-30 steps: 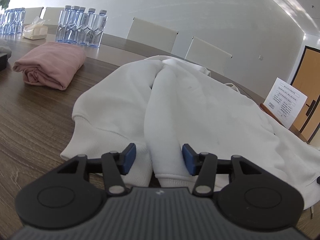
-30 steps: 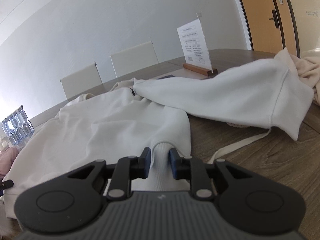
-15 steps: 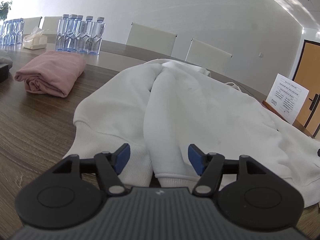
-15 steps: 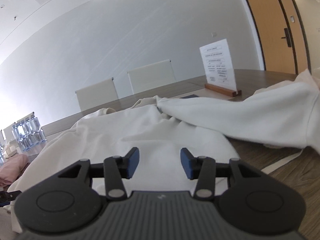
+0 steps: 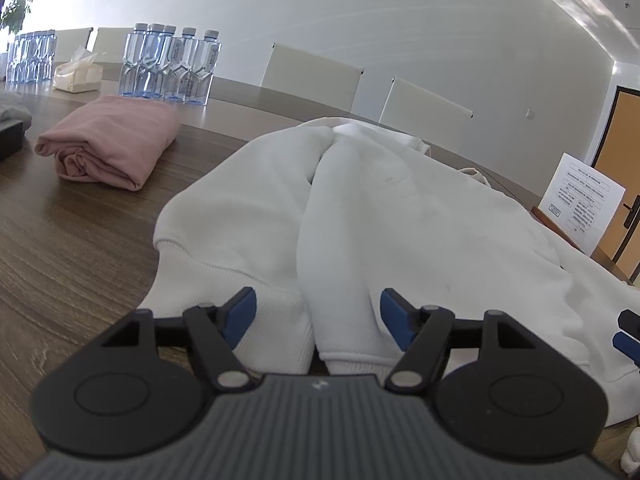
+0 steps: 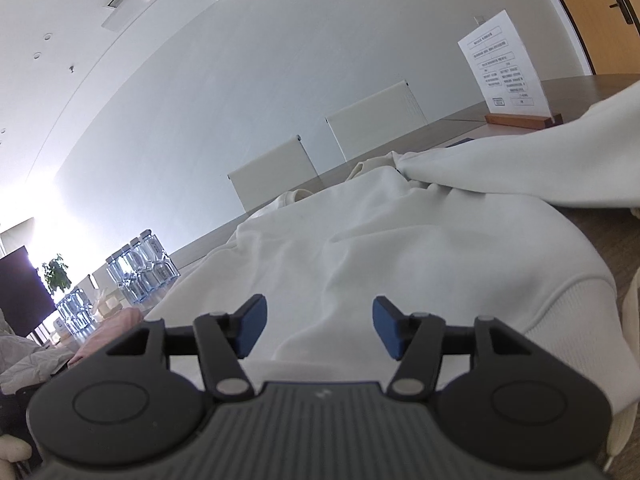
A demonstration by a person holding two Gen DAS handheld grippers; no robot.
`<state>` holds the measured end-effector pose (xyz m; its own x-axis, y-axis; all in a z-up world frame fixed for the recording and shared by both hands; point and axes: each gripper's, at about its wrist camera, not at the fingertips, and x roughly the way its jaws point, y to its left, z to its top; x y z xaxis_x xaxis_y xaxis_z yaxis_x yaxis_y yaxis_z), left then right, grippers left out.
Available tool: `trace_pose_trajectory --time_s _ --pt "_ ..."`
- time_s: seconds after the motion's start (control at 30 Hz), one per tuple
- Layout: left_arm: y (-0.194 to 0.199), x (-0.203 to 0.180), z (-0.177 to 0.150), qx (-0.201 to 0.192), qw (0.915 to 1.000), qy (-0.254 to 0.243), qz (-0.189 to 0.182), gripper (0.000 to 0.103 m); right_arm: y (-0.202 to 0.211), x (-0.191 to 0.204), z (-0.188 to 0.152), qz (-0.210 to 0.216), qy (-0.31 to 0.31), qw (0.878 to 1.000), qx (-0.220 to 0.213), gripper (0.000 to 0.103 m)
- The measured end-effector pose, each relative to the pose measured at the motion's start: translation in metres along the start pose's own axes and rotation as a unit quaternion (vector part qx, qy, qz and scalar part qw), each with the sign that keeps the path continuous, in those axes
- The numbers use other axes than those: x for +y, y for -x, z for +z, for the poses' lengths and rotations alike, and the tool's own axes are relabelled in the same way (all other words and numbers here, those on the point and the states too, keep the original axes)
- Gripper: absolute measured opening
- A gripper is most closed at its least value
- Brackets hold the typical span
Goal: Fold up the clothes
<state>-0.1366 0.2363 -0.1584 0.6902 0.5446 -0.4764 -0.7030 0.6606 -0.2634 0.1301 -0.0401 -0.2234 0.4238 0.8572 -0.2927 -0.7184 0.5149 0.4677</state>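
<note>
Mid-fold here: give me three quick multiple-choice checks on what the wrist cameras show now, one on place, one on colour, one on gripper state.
1. Where does the folded garment lie?
A. on the white sweatshirt
B. on the table, left of the white sweatshirt
C. on a chair

2. What colour is it?
A. pink
B. green
C. black

3. How do the left gripper and right gripper stand?
A. both clamped on cloth
B. only the left open
C. both open

Key: 1 B, it sits apart on the table, beside the white sweatshirt; 2 A, plainly pink; 3 C, blue pads spread wide.
</note>
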Motion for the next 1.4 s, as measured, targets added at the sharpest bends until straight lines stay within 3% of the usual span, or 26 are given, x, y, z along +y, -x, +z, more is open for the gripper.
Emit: trace_pose_trajectory --time_s 0.2,0.23,0.5,0.53,0.57,0.63,0.8,0.9,1.03,1.13,1.2,1.27,1.4 --pt "0.011 0.013 0.012 -0.043 0.9958 -0.061 0.052 0.073 0.005 0.006 -0.004 0.014 0.022 1.0 -0.012 0.066" --pt "0.008 0.018 0.017 -0.039 0.9947 -0.07 0.065 0.073 0.006 0.006 -0.003 0.016 0.02 1.0 -0.012 0.067" --pt "-0.008 0.032 0.058 0.018 0.9926 -0.103 0.061 0.069 0.003 -0.013 0.001 0.032 -0.043 0.999 -0.006 0.069" --pt "-0.01 0.034 0.063 0.025 0.9921 -0.107 0.06 0.058 0.001 -0.015 0.001 0.033 -0.051 0.998 -0.003 0.069" --pt "-0.012 0.036 0.068 0.033 0.9914 -0.111 0.06 0.034 0.0 -0.017 0.001 0.033 -0.058 0.998 0.0 0.069" --pt "-0.016 0.039 0.079 0.047 0.99 -0.12 0.059 0.008 -0.002 -0.018 0.0 0.035 -0.067 0.997 0.006 0.069" --pt "-0.026 0.048 0.104 0.081 0.9851 -0.141 0.057 0.007 -0.006 -0.017 -0.003 0.034 -0.077 0.996 0.01 0.069" --pt "-0.008 0.043 0.135 0.038 0.9807 -0.162 0.102 0.006 -0.007 -0.017 -0.005 0.03 -0.083 0.996 0.009 0.069" --pt "0.009 0.06 0.179 -0.014 0.976 -0.146 0.161 0.007 -0.01 -0.015 -0.007 0.027 -0.084 0.996 0.014 0.069" --pt "0.006 0.082 0.206 -0.052 0.9576 -0.152 0.239 0.008 -0.011 -0.011 -0.008 0.023 -0.078 0.997 0.013 0.069" --pt "-0.005 0.1 0.217 -0.035 0.9545 -0.135 0.263 0.012 -0.012 -0.008 -0.009 0.021 -0.073 0.997 0.013 0.069" --pt "-0.014 0.118 0.225 -0.012 0.9541 -0.113 0.277 0.031 -0.012 -0.006 -0.01 0.019 -0.068 0.997 0.011 0.069" --pt "0.011 0.123 0.218 -0.032 0.9627 -0.102 0.248 0.039 -0.01 -0.003 -0.011 0.011 -0.06 0.998 0.005 0.069"
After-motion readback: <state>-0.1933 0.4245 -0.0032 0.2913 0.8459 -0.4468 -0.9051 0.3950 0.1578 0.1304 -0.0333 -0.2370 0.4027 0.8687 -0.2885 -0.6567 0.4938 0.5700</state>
